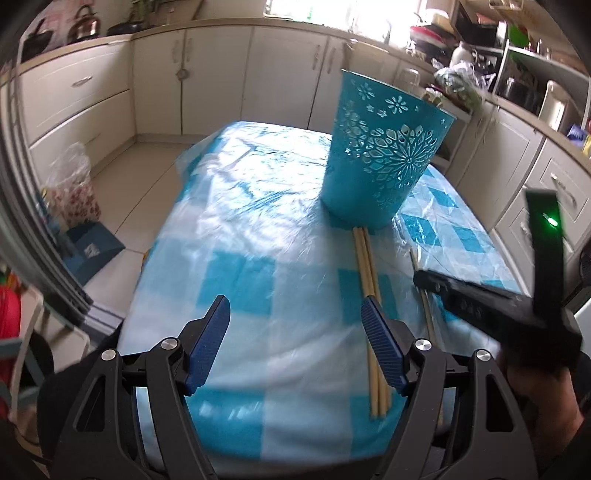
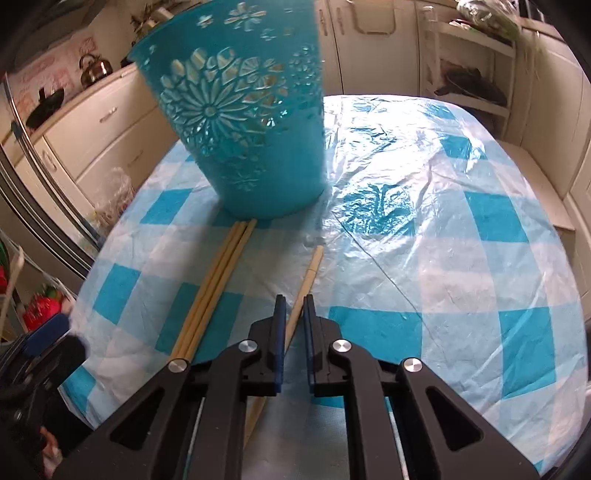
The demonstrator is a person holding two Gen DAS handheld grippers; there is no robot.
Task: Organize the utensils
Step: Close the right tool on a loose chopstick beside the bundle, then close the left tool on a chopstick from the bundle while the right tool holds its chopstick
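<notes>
A teal cut-out holder cup (image 1: 380, 147) stands on the checked tablecloth (image 1: 240, 240); it also shows in the right wrist view (image 2: 243, 122). A bundle of three wooden chopsticks (image 1: 371, 295) lies just in front of it, also in the right wrist view (image 2: 210, 291). A single chopstick (image 2: 308, 273) lies to their right, and shows in the left wrist view (image 1: 424, 302). My left gripper (image 1: 295, 339) is open and empty, its right finger over the bundle. My right gripper (image 2: 293, 317) has its jaws nearly closed around the single chopstick's near part; the right gripper body (image 1: 480, 306) shows in the left wrist view.
Cream kitchen cabinets (image 1: 221, 74) ring the table. A kettle (image 1: 85, 26) sits on the far counter. A bag and a blue box (image 1: 92, 251) are on the floor at left. A white shelf unit (image 2: 476, 66) stands beyond the table's far right.
</notes>
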